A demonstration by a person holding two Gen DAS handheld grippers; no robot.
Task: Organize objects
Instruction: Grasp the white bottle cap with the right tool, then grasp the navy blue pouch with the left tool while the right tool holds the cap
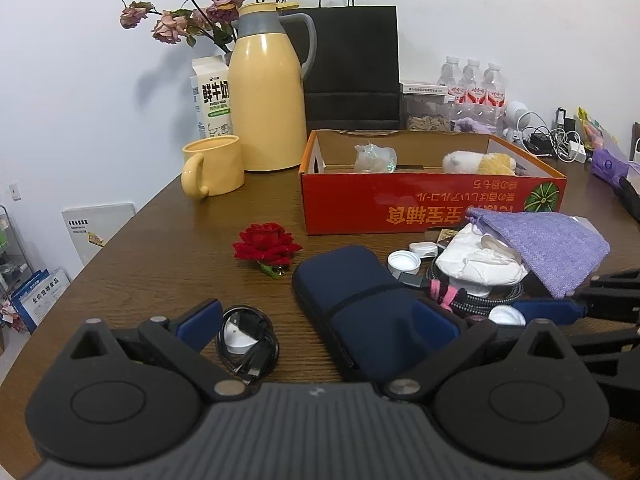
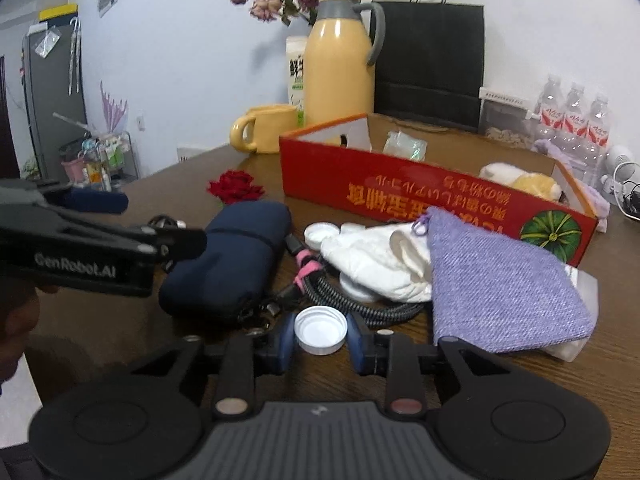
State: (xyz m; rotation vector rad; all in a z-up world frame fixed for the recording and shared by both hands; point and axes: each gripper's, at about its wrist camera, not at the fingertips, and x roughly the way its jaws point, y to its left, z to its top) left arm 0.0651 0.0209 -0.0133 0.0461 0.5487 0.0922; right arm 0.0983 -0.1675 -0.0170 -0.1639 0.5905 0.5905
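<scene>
White bottle cap (image 2: 321,330), round, hollow side up, pinched between blue fingers (image 2: 355,342).

A round white plastic bottle cap (image 2: 321,330) is lying hollow side up on the brown wooden table, sitting between the two blue pads of a gripper, which are touching its sides. Behind it a dark navy fabric zip case (image 2: 236,258) is resting flat, just beside a coiled black braided cable (image 2: 362,307) with a pink tie. A crumpled white cloth pouch (image 2: 376,266) is lying on the cable, and a lilac woven drawstring bag (image 2: 500,276) is draping over it. A second white cap (image 2: 320,236) is sitting open side up just behind the pouch. A red-and-orange cardboard box (image 2: 400,196) is standing open behind them, holding a cream plush toy (image 2: 520,182) and a clear wrapped packet (image 2: 404,145).
</scene>
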